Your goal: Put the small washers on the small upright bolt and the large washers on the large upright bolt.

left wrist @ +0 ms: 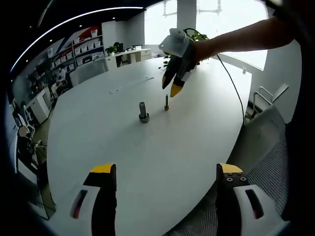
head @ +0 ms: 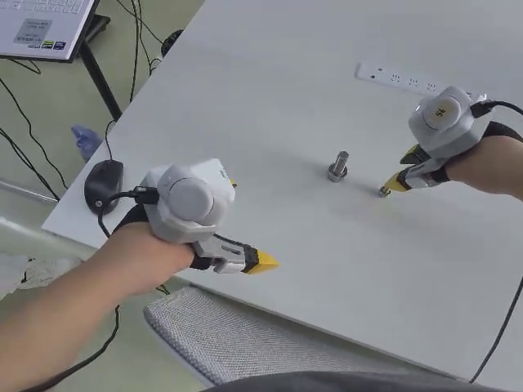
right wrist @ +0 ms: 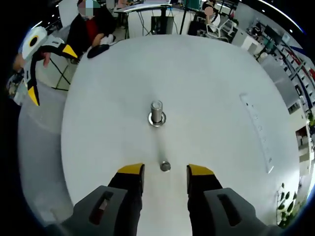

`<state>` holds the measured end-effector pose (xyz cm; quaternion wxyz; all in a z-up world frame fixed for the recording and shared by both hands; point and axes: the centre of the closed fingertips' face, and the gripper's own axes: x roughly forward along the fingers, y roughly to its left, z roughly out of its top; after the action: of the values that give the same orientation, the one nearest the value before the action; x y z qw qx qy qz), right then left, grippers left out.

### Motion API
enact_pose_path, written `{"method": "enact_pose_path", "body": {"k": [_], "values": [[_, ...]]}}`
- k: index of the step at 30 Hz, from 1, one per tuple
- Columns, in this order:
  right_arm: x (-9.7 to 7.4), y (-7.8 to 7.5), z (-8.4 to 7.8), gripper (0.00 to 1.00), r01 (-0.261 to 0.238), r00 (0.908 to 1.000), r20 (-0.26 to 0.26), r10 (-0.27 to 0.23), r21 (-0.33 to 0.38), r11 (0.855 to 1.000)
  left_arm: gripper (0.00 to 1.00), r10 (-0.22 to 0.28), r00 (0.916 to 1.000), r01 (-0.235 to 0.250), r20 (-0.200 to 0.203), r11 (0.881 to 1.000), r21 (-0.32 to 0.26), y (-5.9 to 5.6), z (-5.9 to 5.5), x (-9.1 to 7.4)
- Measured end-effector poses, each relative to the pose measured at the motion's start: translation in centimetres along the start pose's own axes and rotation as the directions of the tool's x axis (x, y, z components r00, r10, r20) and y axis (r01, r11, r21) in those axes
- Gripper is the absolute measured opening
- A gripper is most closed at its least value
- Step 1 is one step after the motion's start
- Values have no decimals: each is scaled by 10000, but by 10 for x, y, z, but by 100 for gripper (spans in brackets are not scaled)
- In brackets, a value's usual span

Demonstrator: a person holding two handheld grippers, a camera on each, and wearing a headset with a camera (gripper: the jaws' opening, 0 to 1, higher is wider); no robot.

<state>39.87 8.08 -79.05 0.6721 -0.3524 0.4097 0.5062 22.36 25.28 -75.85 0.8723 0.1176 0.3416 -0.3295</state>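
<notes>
A large upright bolt (head: 338, 167) stands on the white table (head: 270, 73), with a small upright bolt (head: 383, 192) just to its right. My right gripper (head: 403, 169) hovers over the small bolt. In the right gripper view that bolt (right wrist: 165, 166) sits between the open yellow tips of my right gripper (right wrist: 165, 170) without touching them, and the large bolt (right wrist: 156, 113) is further ahead. My left gripper (head: 249, 224) is held near the table's front edge. Seen in its own view, the left gripper (left wrist: 166, 169) is wide open and holds nothing, facing both the large bolt (left wrist: 143, 112) and the small bolt (left wrist: 167, 102).
A white power strip (head: 400, 80) lies at the table's far right. A black mouse (head: 104, 181) sits at the left corner, a laptop (head: 41, 28) on a stand beyond it. A grey mesh chair (head: 245, 343) is under the front edge.
</notes>
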Motion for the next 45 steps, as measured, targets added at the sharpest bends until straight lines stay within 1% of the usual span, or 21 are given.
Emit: {"method": "enact_pose_path", "body": {"k": [3,6,8,10,12,15,17,20,23,25,26,29,30,31,34,35,36,37,38,41,45], "values": [[-15,-2,4,37,309,9978,571,-323,256,9992,83,68,9999,-67,-96,9998,161,-2,2,-2],[-25,-4,3,40,487,9885,1388,-605,865,9951,83,49,10000,-49,-46,9999,117,-2,4,-2],[-31,-3,2,42,577,9852,1554,-729,1005,9933,83,53,10000,-53,-30,10000,75,-2,5,-2],[-45,-3,3,42,1009,9699,2093,-1249,1216,9874,82,31,10000,-31,6,10000,71,-3,6,-2],[-53,4,0,45,986,9635,2325,-1327,1525,9834,82,45,10000,-45,34,10000,37,-2,7,-2],[-66,10,2,47,1028,9381,3073,-1596,1929,9758,82,89,9999,-89,101,10000,-24,1,9,-1],[-73,12,-3,47,1338,9296,3145,-1920,1973,9712,83,177,9997,-175,153,9998,-120,4,11,-1],[-82,15,-5,48,1423,9089,3557,-2176,2259,9637,83,226,9991,-219,358,9996,-192,6,15,0],[-93,22,-5,51,1334,8786,4182,-2305,2484,9594,83,225,9985,-214,499,9995,-240,6,19,0],[-97,27,-7,51,1260,8726,4314,-2293,2548,9588,84,216,9983,-201,543,9994,-278,6,20,1],[-100,30,-6,51,1295,8620,4510,-2315,2454,9607,84,190,9986,-175,501,9994,-309,5,20,0],[-107,37,-9,54,1316,8557,4632,-2307,2363,9627,84,206,9977,-185,649,9993,-330,4,23,-1],[-111,39,-9,54,1287,8418,4837,-2395,2511,9594,84,212,9975,-186,671,9990,-400,4,23,-1],[-112,40,-8,55,1208,8346,4957,-2402,2607,9578,84,225,9971,-193,727,9989,-435,4,24,-2],[-121,50,-6,56,623,7935,5582,-2425,3218,9448,84,294,9964,-254,793,9984,-502,4,26,-4],[-121,54,-7,57,457,7894,5669,-2354,3281,9435,84,320,9963,-282,797,9984,-488,3,27,-5],[-120,58,-12,58,452,7933,5594,-2404,3396,9395,84,360,9959,-321,829,9983,-484,2,29,-7],[-122,59,-14,58,505,7824,5693,-2526,3463,9368,84,391,9953,-346,881,9981,-519,2,30,-8],[-122,64,-15,58,220,7708,5840,-2545,3749,9268,84,413,9946,-352,955,9973,-649,2,31,-8],[-123,70,-21,60,34,7518,6018,-2695,4051,9142,84,506,9922,-410,1142,9956,-844,2,34,-11],[-119,80,-30,67,-133,7475,6098,-2634,4102,9119,84,539,9886,-369,1407,9920,-1206,-1,36,-13]]}}
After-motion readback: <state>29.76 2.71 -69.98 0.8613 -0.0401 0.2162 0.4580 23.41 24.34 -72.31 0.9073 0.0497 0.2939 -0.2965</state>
